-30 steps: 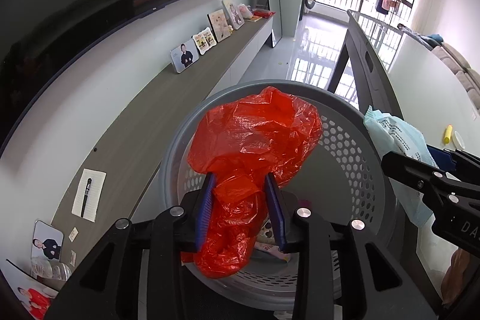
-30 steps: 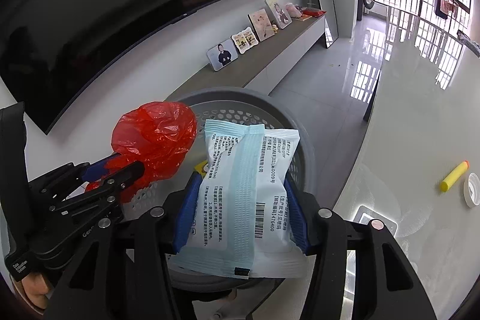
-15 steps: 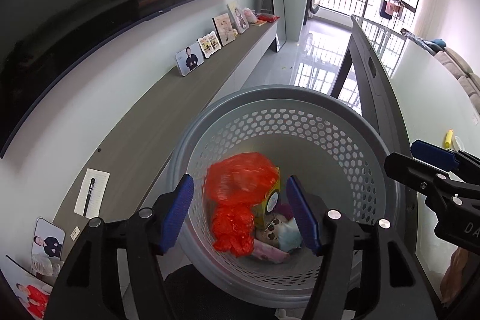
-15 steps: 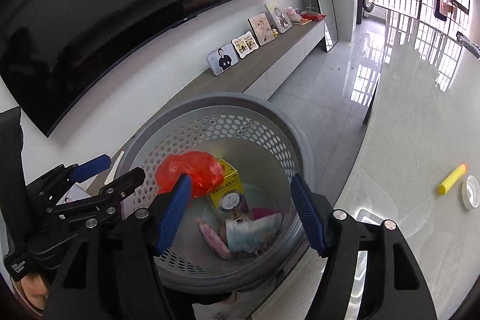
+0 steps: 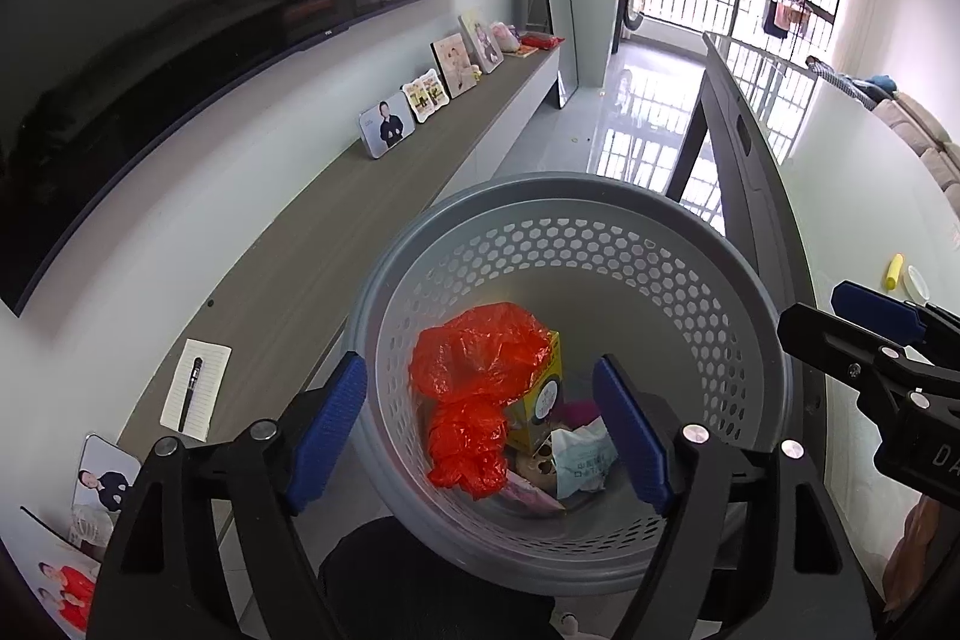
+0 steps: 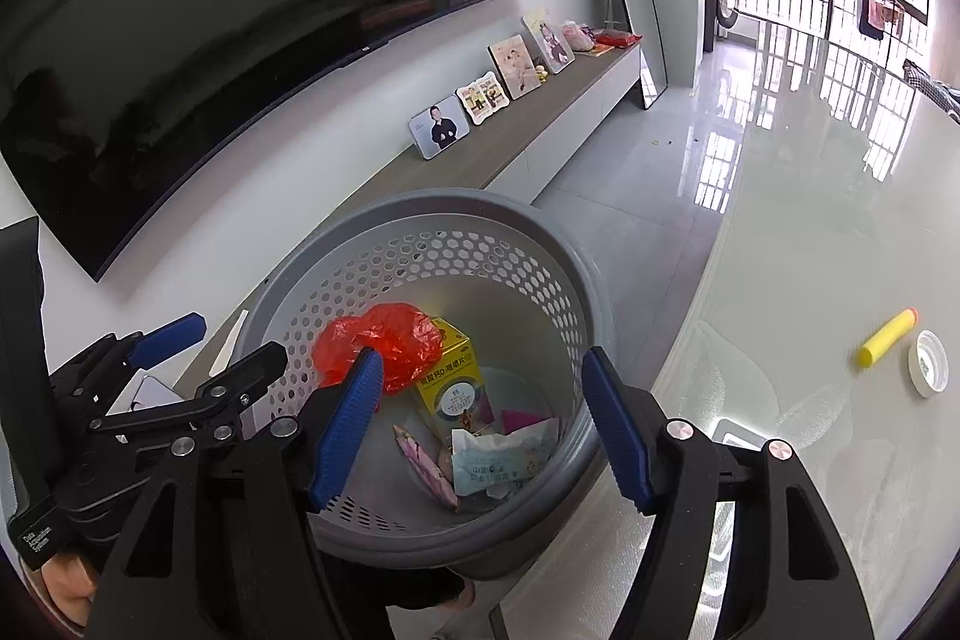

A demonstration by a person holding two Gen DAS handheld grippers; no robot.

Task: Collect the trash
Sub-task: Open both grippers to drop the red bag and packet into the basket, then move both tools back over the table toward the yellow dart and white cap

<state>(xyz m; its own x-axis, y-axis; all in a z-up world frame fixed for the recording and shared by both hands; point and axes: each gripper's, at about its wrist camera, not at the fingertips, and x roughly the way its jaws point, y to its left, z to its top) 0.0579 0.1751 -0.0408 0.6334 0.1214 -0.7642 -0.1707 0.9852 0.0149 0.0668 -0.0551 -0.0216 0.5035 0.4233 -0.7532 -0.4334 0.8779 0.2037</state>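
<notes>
A grey perforated bin (image 5: 600, 202) (image 6: 558, 244) stands on the floor below both grippers. Inside it lie a red plastic bag (image 5: 474, 400) (image 6: 390, 346), a yellow box (image 5: 540, 400) (image 6: 453, 376), a pale blue packet (image 5: 579, 460) (image 6: 504, 460) and other wrappers. My left gripper (image 5: 483, 427) is open and empty above the bin; it also shows in the right wrist view (image 6: 216, 346). My right gripper (image 6: 483, 430) is open and empty above the bin, and shows at the right edge of the left wrist view (image 5: 840, 310).
A glossy table (image 6: 840, 220) to the right holds a yellow foam dart (image 6: 888, 337) and a white lid (image 6: 928, 363). A long wooden shelf (image 5: 360, 232) along the wall carries photo frames, a notepad with a pen (image 5: 195, 388), below a large dark TV.
Both grippers opened. The red bag fell from the left gripper and the blue packet from the right gripper into the bin, where they now lie.
</notes>
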